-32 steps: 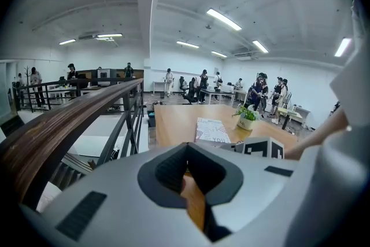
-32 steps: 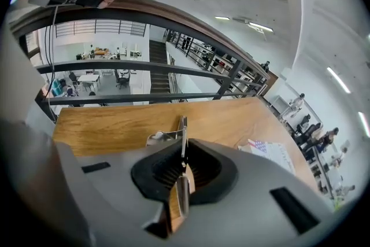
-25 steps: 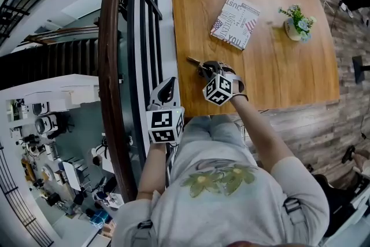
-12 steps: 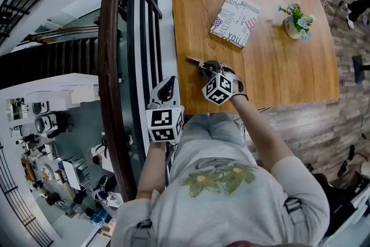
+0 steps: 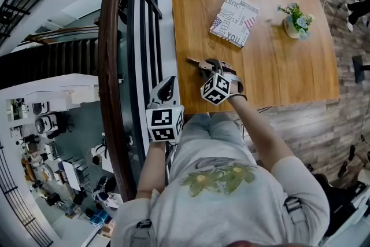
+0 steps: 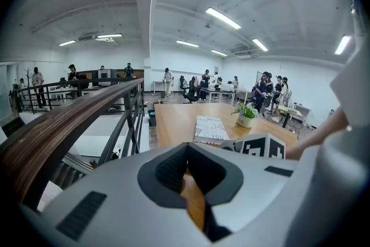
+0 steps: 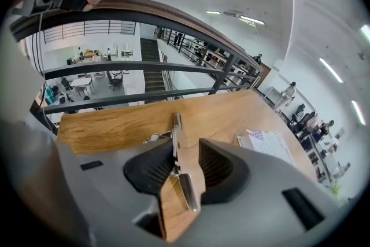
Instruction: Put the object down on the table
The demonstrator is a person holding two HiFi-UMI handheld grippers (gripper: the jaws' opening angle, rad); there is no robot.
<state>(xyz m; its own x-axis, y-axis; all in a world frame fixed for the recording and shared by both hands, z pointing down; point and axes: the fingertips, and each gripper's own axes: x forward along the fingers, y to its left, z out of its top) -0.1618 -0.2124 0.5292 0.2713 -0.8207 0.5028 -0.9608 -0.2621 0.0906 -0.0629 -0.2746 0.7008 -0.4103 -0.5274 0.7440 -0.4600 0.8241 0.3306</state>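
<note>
- The right tool is low on the bench, near the edge by the person.
- Its two jaws are spreading apart right now.
- A thin metal thing lies on the wood between those jaws. It sits close to one jaw, and there is a gap on its other side.
- One end of the metal thing pokes out past the tool's tips.
- The left tool is off the bench, next to the dark railing.
- Its jaws are pressed together at the tips, with nothing between them.
- A book with printed words lies flat farther along the bench.
- A small potted plant stands near the bench's right edge, well apart from the metal thing.
</note>
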